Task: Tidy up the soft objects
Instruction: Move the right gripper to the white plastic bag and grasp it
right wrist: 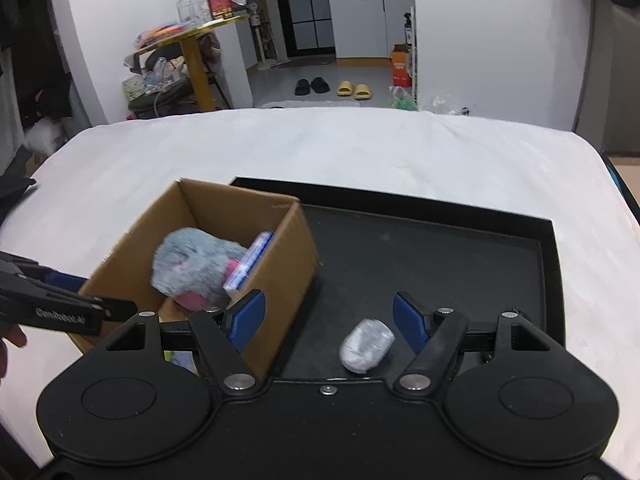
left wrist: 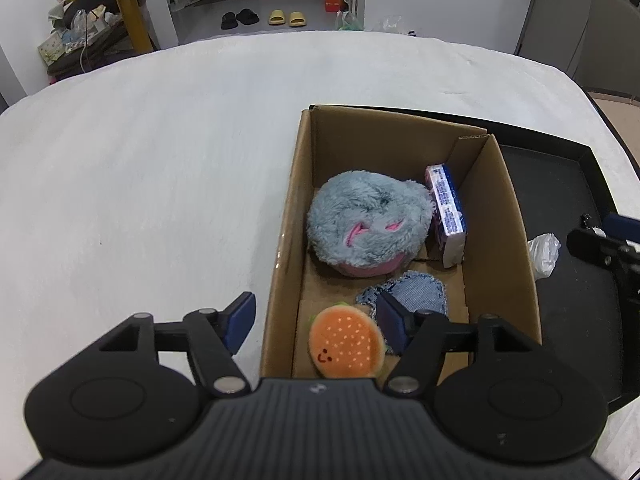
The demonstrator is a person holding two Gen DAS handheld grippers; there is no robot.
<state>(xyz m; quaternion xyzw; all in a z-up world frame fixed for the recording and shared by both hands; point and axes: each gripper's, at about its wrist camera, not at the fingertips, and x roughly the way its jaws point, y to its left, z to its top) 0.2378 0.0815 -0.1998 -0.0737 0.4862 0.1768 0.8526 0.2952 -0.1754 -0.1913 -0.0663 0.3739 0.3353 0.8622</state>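
A cardboard box (left wrist: 500, 208) stands on the white table beside a black tray (left wrist: 568, 184). Inside lie a grey-pink fluffy plush (left wrist: 368, 220), a tissue pack (left wrist: 446, 212), a denim patch (left wrist: 416, 290) and a burger plush (left wrist: 346, 344). My left gripper (left wrist: 316, 320) is open above the box's near end, over the burger plush, holding nothing. In the right wrist view my right gripper (right wrist: 329, 320) is open over the tray (right wrist: 440, 248), with a small plastic-wrapped bundle (right wrist: 366, 345) lying between its fingers. The box (right wrist: 288, 264) is at the left there.
The white table (left wrist: 140, 160) spreads left of the box. The right gripper shows at the right edge of the left wrist view (left wrist: 608, 248), next to the wrapped bundle (left wrist: 544, 252). The left gripper (right wrist: 60, 304) shows at the left of the right wrist view.
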